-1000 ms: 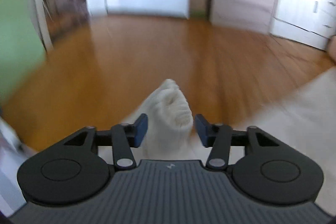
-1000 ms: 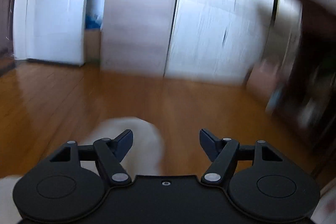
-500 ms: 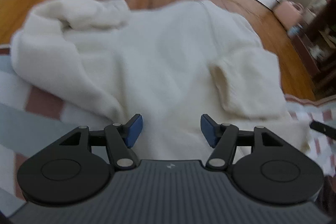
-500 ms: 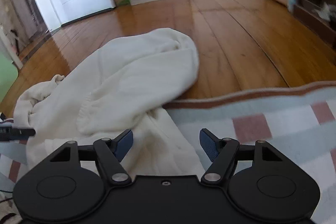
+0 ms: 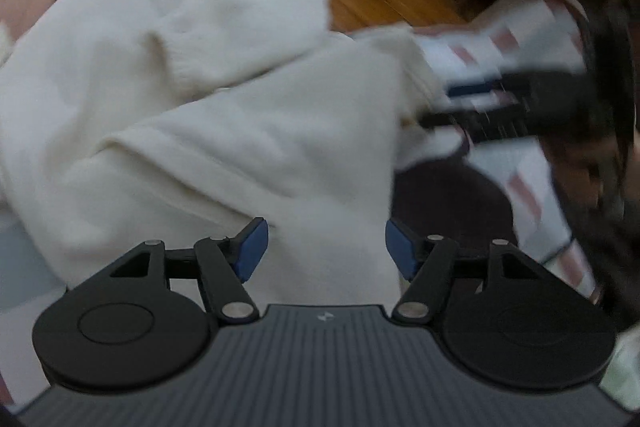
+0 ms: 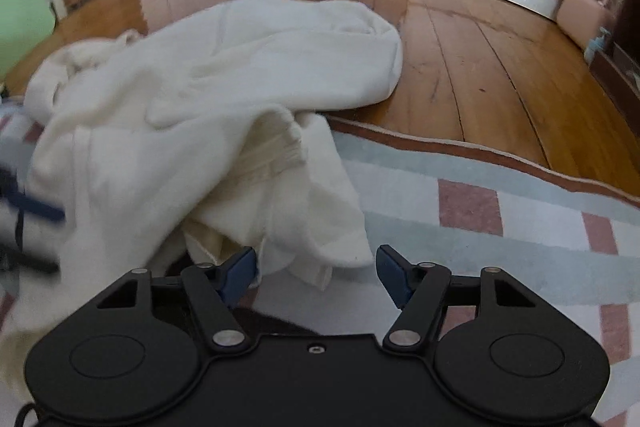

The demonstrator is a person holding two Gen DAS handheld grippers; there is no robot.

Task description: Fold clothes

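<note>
**A:** So the sweater (image 6: 208, 99) is down now. A second ago the left gripper (image 5: 326, 247) had a bunched bit of it pinched up over bare floor, and both cameras were a blur of doors and walls. Now the whole thing lies in a rumpled heap, half on the rug (image 6: 500, 211), half on the wood floor (image 6: 480, 67).

**B:** Yeah, it's been let go. The left jaws are opening, blue pads standing clear on either side. Fabric sits right ahead of and under the fingers, but nothing's being squeezed as far as the left view shows, blurry as it is.

**A:** And the right gripper (image 6: 316, 271)?

**B:** Wide but starting to close. Between its fingers and just beyond is a loose corner of the sweater, looks like a hem or cuff edge. The pads aren't touching it yet. In the left view the right gripper (image 5: 500, 103) shows as a dark smear off past the right finger, at the edge of the cloth.

**A:** So what does that mean for the fold?

**B:** The dump-it-flat part looks done, the folding itself hasn't begun. A ribbed cuff (image 6: 276, 151) is flopped across the middle ahead of the right fingers and the body is creased. My guess is it needs spreading out before any fold, probably starting from that near corner.
</note>
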